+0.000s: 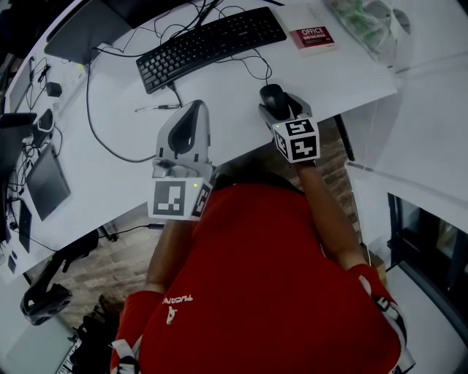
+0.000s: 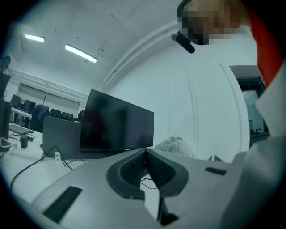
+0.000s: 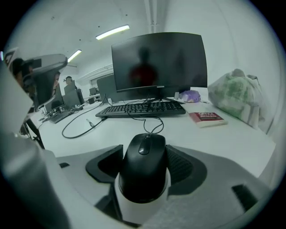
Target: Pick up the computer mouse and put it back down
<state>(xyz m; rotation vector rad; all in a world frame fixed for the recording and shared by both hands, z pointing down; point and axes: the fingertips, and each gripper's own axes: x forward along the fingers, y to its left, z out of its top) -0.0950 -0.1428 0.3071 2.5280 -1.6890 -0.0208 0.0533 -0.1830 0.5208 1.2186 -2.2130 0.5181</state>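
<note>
The black computer mouse (image 3: 144,166) sits deep between the jaws of my right gripper (image 3: 145,152), and the pads lie against both of its sides. Its cord loops forward to the keyboard. In the head view the mouse (image 1: 271,94) is over the white desk (image 1: 234,95) near the front edge, inside my right gripper (image 1: 281,109), which tilts downward. I cannot tell whether the mouse touches the desk. My left gripper (image 1: 196,109) is shut and empty, held level above the desk's front edge. In its own view the left gripper (image 2: 145,152) shows its pads meeting.
A black keyboard (image 1: 212,45) lies beyond the mouse, with a dark monitor (image 3: 158,65) behind it. A red book (image 1: 314,36) and a plastic bag (image 1: 365,22) are at the far right. A loose cable (image 1: 157,108) lies left of the mouse. A tablet (image 1: 45,182) lies at the left.
</note>
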